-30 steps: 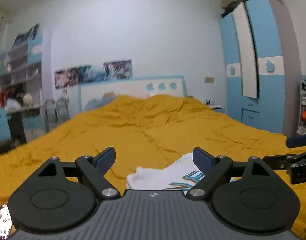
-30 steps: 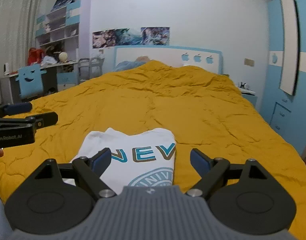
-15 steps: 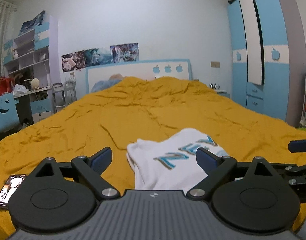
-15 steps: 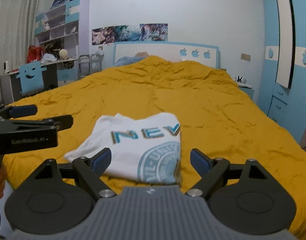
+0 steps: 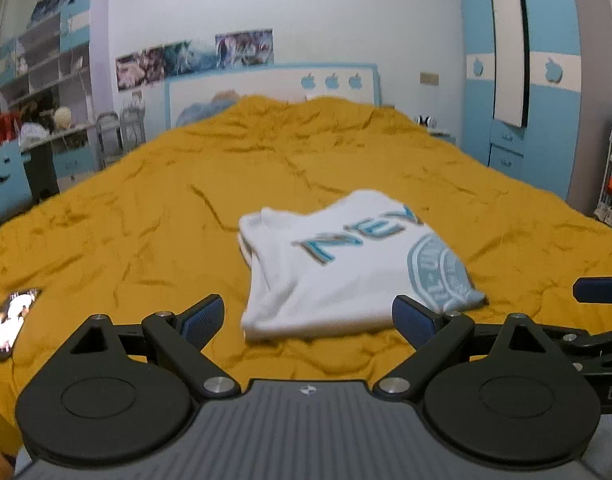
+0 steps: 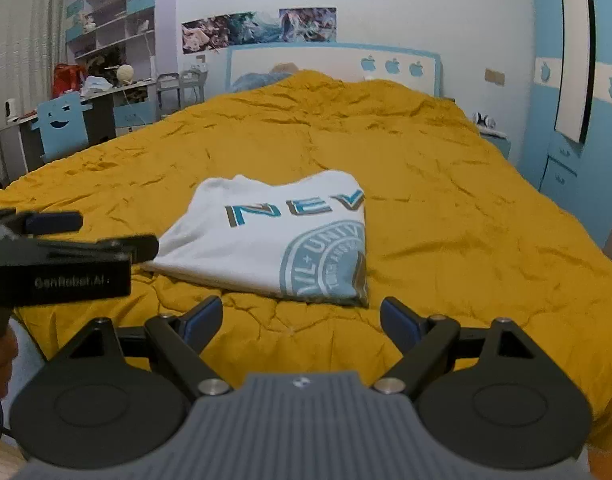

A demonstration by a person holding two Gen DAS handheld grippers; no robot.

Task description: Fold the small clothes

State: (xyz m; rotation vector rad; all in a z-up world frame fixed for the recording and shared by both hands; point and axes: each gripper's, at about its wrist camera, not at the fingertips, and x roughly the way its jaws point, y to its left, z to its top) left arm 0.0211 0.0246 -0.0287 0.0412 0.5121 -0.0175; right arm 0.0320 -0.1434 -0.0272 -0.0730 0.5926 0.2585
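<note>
A white T-shirt [image 5: 346, 268] with blue lettering and a round blue crest lies folded into a compact rectangle on the mustard-yellow bedspread [image 5: 146, 208]. The right wrist view shows the same T-shirt [image 6: 274, 240] near the bed's front edge. My left gripper [image 5: 308, 322] hovers just short of the shirt's near edge, open and empty. My right gripper [image 6: 302, 324] is also open and empty, held back from the shirt's near edge. The left gripper [image 6: 118, 246] pokes in from the left of the right wrist view, beside the shirt's left corner.
A phone [image 5: 8, 322] lies on the bedspread at the left front. A blue and white wardrobe [image 5: 538, 80] stands to the right of the bed, and a desk with shelves [image 6: 98, 92] to the left. The headboard [image 6: 334, 66] is at the far end.
Both grippers have drawn back and up from the folded shirt, so more of it shows in front of the fingers. The shirt lies still.
</note>
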